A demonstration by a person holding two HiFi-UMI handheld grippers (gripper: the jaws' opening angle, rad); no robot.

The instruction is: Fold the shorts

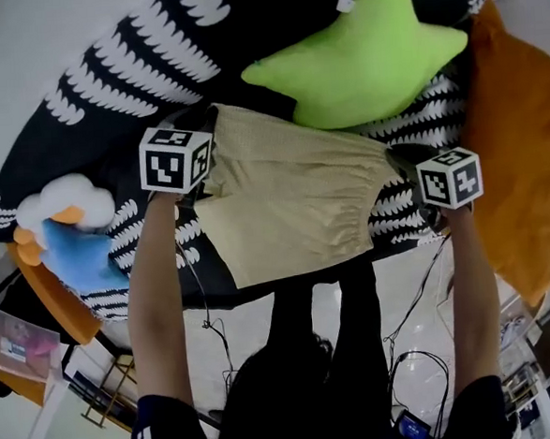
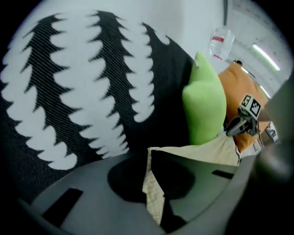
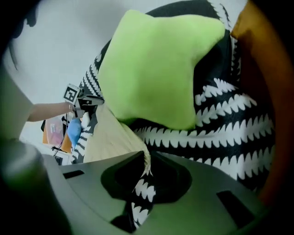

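Beige shorts (image 1: 288, 199) lie spread on a black cover with white leaf shapes (image 1: 124, 74). My left gripper (image 1: 201, 191) sits at the shorts' left edge. In the left gripper view its jaws (image 2: 148, 158) are shut on a fold of the beige cloth (image 2: 154, 193). My right gripper (image 1: 406, 172) is at the shorts' right edge, by the gathered waistband. In the right gripper view its jaws (image 3: 144, 158) pinch the thin edge of the shorts (image 3: 110, 137), with the patterned cover showing just under the tips.
A green star-shaped pillow (image 1: 367, 53) lies against the far edge of the shorts. An orange cushion (image 1: 519, 150) fills the right side. A blue, white and orange plush toy (image 1: 70, 238) lies at the left. Cables (image 1: 407, 364) run over the floor below the near edge.
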